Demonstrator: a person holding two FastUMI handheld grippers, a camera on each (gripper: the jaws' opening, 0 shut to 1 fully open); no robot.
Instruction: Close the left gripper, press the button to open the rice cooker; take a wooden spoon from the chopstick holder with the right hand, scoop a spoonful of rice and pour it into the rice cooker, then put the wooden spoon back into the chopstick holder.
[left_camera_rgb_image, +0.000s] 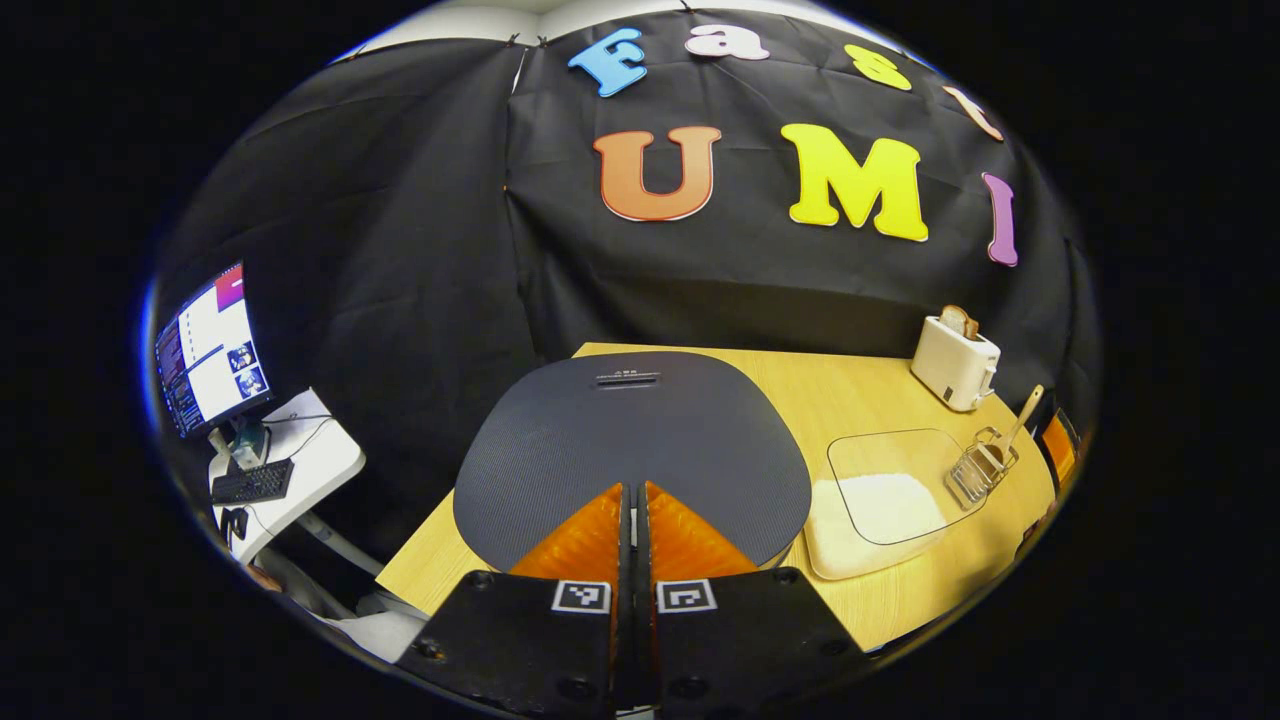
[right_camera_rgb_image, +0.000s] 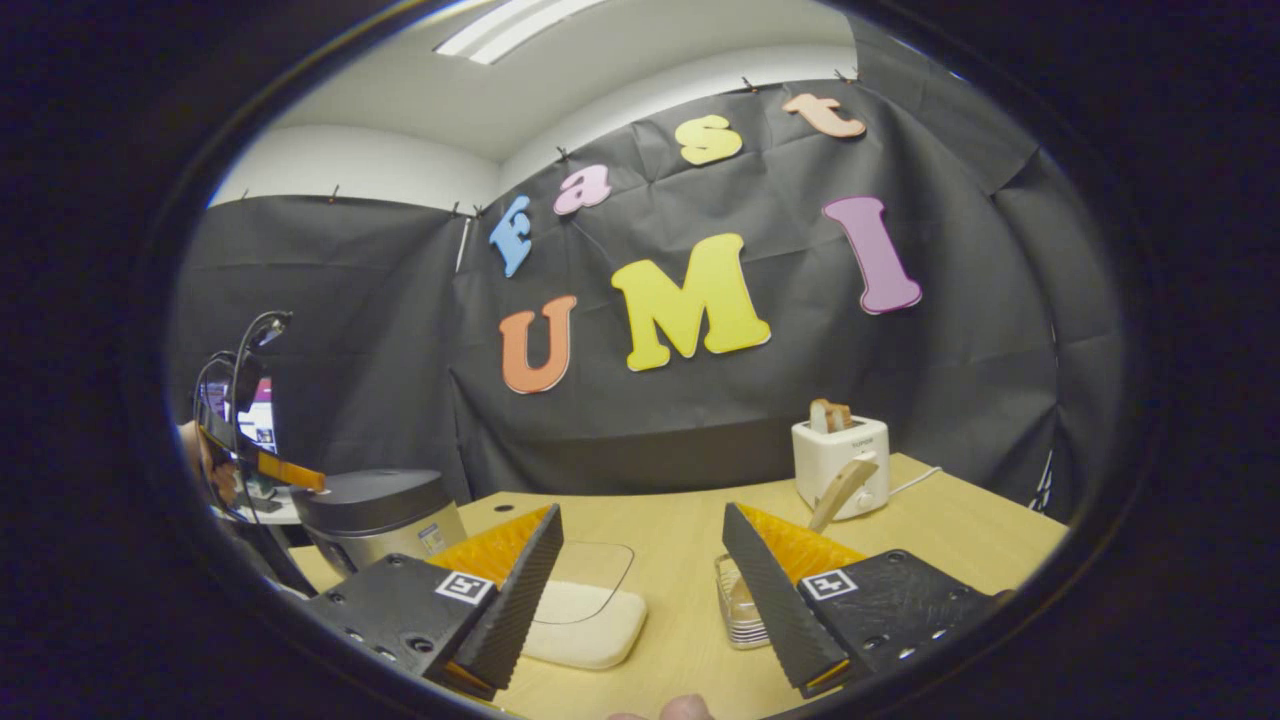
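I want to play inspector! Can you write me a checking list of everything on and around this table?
Surface: wooden table, bare wood between things.
Job's things: rice cooker, lid down; rice in a clear box; wooden spoon standing in the wire holder.
Clutter: toaster with bread in it.
Grippers: left gripper shut above the cooker lid; right gripper open, empty.
Cables: toaster cord.
Surroundings: screen and keyboard on a side desk.

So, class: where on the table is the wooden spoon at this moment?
In the left gripper view the wooden spoon stands tilted in the wire chopstick holder near the table's right edge, between the white toaster and the clear rice container.
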